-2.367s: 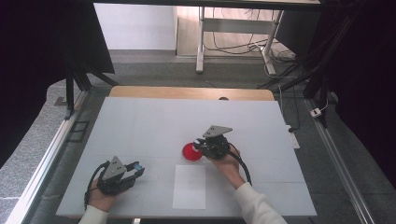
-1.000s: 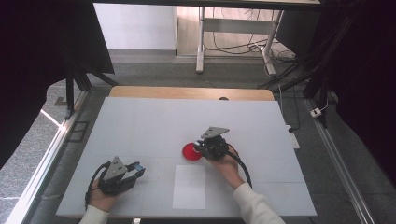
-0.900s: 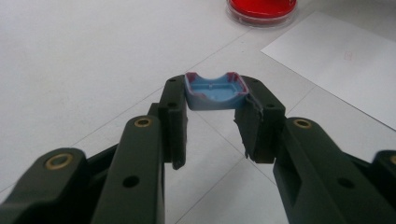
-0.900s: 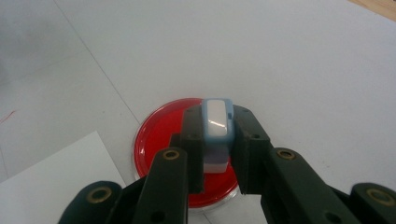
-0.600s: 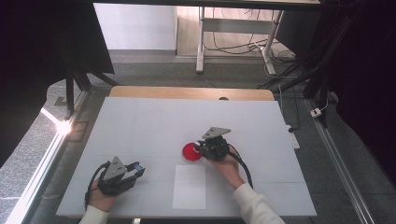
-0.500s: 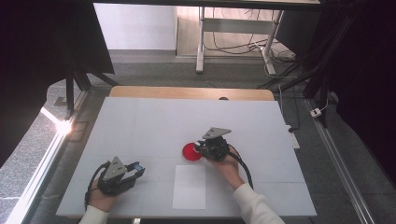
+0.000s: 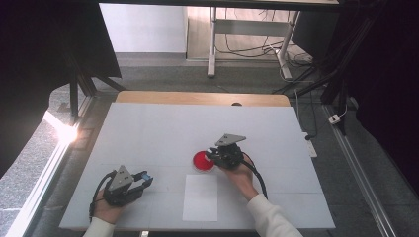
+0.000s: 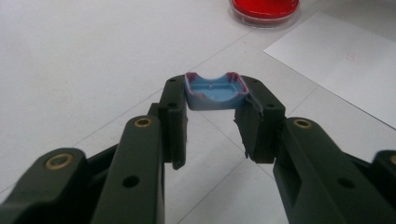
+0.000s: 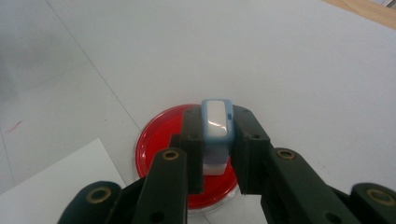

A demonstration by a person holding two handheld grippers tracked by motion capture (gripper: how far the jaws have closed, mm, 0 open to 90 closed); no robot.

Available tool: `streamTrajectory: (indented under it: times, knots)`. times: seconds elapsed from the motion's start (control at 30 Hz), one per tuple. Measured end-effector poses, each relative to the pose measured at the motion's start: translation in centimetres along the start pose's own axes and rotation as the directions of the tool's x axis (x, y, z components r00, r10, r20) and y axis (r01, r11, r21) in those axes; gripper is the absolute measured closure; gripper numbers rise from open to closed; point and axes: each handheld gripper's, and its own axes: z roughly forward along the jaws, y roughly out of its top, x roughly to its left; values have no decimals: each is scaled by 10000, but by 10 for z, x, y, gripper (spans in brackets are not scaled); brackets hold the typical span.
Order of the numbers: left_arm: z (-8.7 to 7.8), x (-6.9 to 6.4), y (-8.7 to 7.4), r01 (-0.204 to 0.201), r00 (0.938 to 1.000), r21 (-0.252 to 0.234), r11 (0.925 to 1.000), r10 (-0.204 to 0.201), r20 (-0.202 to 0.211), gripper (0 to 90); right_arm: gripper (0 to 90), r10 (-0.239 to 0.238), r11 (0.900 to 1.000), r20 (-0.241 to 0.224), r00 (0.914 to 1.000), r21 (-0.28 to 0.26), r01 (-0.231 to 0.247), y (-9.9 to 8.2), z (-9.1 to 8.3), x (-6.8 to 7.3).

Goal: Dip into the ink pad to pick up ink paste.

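A round red dish lies near the middle of the white table; it also shows as the red dish and the red dish. My right gripper hovers at the dish's right edge, shut on a small blue-and-white block held over the dish. My left gripper rests at the front left, shut on a shallow blue cap with reddish edges, its hollow side up.
A white paper sheet lies flat at the table's front middle, between the two hands, also seen as the sheet. A wooden strip runs along the far table edge. Stands and cables crowd the floor beyond.
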Motion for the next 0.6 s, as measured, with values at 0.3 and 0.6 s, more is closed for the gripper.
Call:
streamTrajectory:
  times: [0.3,0.6]
  knots:
    - [0,0,0,-6,10000,1,10000,6,3,645,751,336,9983,34,9994,-479,-334,2,-9,-5]
    - [0,0,0,-17,10000,6,10000,17,-10,645,751,456,9963,-42,9990,-734,-457,3,-13,-7]
